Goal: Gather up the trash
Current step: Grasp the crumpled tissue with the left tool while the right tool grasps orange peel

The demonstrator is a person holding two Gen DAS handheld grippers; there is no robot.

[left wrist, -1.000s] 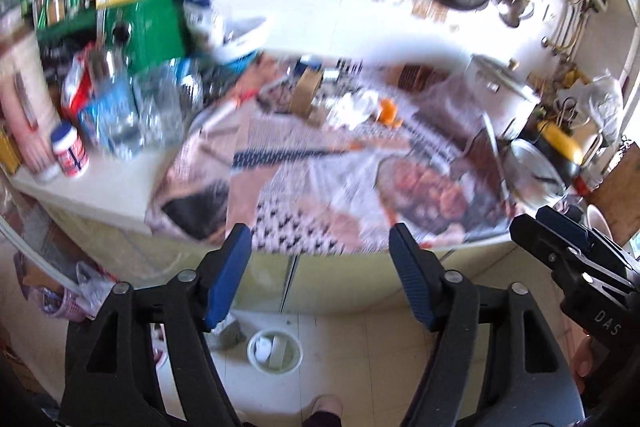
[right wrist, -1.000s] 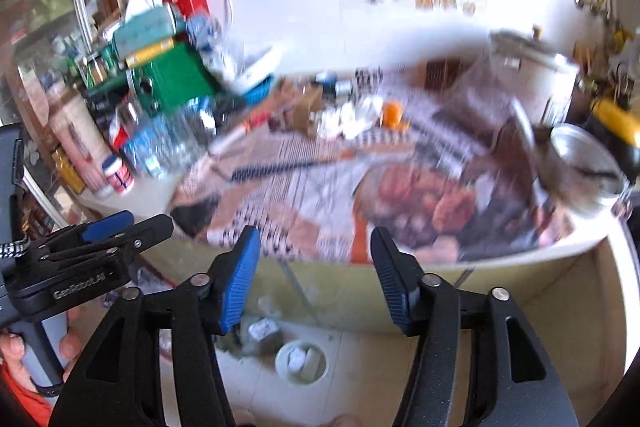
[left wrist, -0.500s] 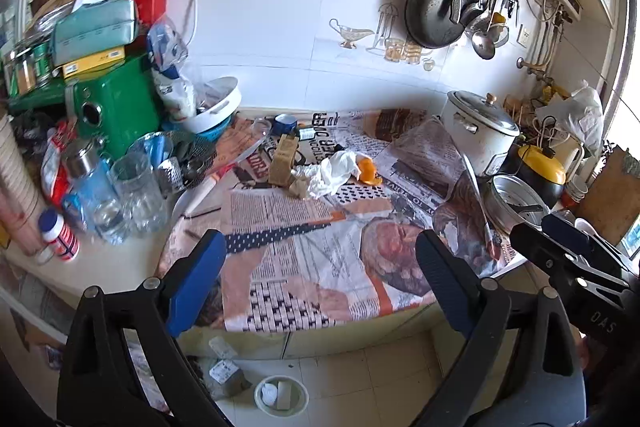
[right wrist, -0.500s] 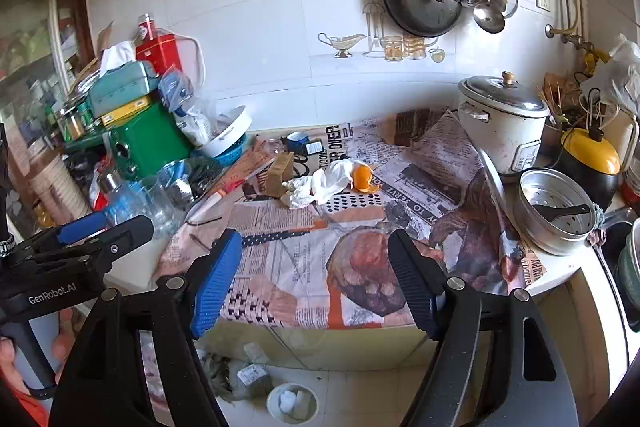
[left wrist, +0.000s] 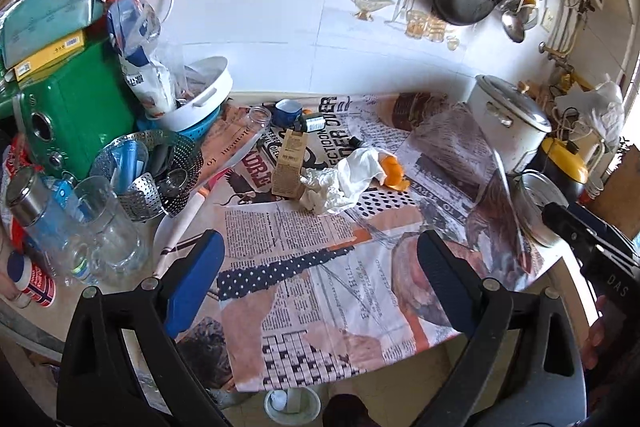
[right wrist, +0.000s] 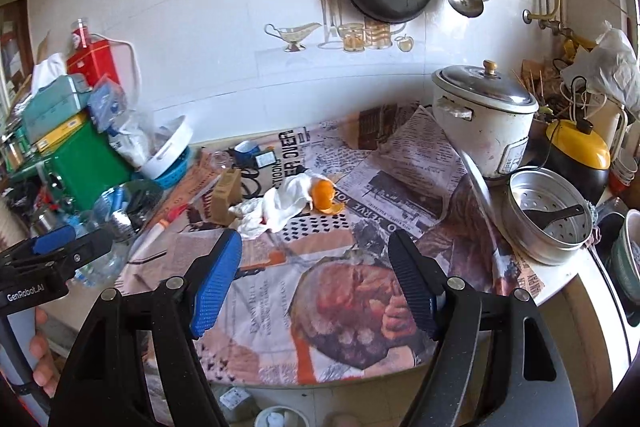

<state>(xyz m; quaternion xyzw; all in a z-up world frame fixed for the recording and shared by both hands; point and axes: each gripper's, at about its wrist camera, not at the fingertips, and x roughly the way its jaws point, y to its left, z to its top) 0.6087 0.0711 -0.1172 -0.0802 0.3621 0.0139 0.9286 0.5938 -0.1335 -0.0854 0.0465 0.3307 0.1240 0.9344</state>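
- The surface in front of you is covered in newspaper, and as far as you can judge nothing has been collected yet: all the trash in sight lies on it, so the whole task is left.
- Your left gripper hangs over the near edge of the surface with its fingers spread wide and nothing between them.
- Your right gripper hangs just beside it, also over the near edge, fingers wide apart and empty.
- On the floor below the edge you can see a small white bin, only partly in view, with what looks like some scraps in it; it looks like the place for the trash.
- The crumpled white tissue lies at the middle of the newspaper, well apart from both grippers.
- The small brown carton stands touching the tissue on its left side.
- The orange peel lies against the tissue's right end.
- Your next move is probably a forward reach to the tissue; soft and loose, it may need a deep pinch.
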